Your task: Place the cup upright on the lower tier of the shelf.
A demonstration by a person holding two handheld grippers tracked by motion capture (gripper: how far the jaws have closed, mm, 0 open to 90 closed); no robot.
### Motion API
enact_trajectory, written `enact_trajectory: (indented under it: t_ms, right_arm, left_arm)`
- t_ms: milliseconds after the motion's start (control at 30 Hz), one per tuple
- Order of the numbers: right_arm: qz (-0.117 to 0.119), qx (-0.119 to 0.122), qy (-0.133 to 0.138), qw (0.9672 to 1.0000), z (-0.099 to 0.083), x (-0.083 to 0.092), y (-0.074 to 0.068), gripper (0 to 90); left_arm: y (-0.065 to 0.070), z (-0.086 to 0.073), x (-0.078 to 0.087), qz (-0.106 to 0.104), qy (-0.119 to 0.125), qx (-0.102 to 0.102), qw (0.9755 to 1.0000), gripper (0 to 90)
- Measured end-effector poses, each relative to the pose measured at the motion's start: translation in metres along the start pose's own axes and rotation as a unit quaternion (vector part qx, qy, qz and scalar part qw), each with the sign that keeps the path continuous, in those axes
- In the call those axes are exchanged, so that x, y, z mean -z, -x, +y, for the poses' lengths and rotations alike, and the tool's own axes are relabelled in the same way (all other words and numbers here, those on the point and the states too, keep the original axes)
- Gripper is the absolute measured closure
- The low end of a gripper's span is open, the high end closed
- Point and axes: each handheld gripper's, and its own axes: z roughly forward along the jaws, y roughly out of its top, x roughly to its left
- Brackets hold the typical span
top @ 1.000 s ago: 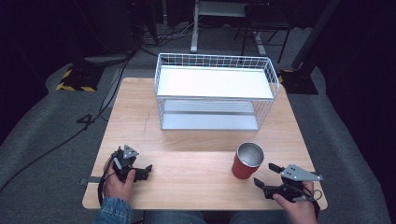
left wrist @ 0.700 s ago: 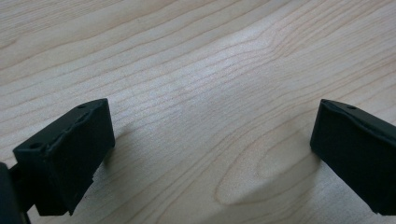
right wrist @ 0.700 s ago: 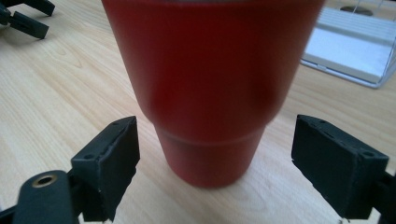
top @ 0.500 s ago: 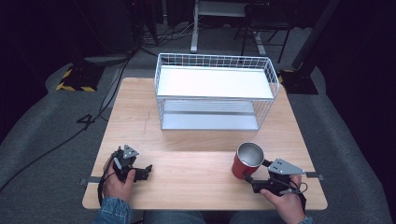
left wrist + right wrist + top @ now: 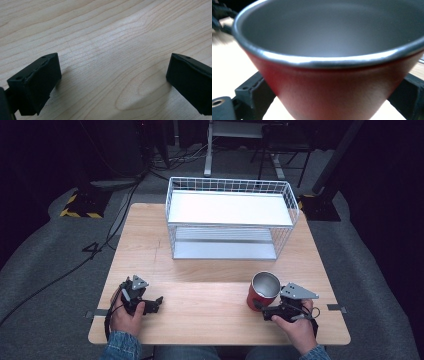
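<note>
- Red cup (image 5: 263, 291) stood upright, mouth up, at the counter's (image 5: 210, 295) right front; its base was cut off in the right gripper view.
- Right tongs (image 5: 261, 307) flanked it, contact unclear.
- Left tongs (image 5: 158, 302) gaped wide, empty.

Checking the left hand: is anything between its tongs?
No, the left tongs stand wide apart with bare wooden table between them.

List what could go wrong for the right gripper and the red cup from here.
1. The right gripper has its jaws around the lower body of the red cup, not visibly clamped; the cup tapers downward, so a loose grip may let it tilt.
2. The cup stands upright and open; a sideways nudge could tip it onto the table.
3. The wire rack stands just beyond; a forward lift could clip its frame.
</note>
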Motion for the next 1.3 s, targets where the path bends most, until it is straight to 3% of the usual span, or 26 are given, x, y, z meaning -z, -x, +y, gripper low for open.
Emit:
enact_trajectory:
  t_ms: [167,300,633,800,1100,1300]
  right_arm:
    - [0.0,-0.033,0.026,0.9991,-0.002,-0.007,-0.002,4.0]
    - [-0.004,-0.039,0.04,0.9984,-0.003,-0.009,-0.004,5.0]
    - [-0.027,-0.029,0.043,0.9983,-0.004,-0.007,-0.007,6.1]
    - [-0.027,-0.029,0.043,0.9983,-0.001,-0.005,-0.009,6.2]
    - [-0.029,-0.028,0.041,0.9983,0.014,-0.008,-0.01,6.3]
    - [-0.039,-0.041,0.04,0.9976,0.031,-0.018,-0.005,6.4]
  left_arm:
    - [0.0,0.0,0.0,0.0,0.001,0.0,1.0,0.3]
    - [0.0,0.0,0.0,0.0,0.001,0.0,1.0,0.3]
    - [0.0,0.0,0.0,0.0,0.0,0.0,1.0,0.3]
    - [0.0,0.0,0.0,0.0,0.0,0.0,1.0,0.3]
    - [0.0,0.0,0.0,0.0,0.0,0.0,1.0,0.3]
    - [0.0,0.0,0.0,0.0,0.0,0.0,1.0,0.3]
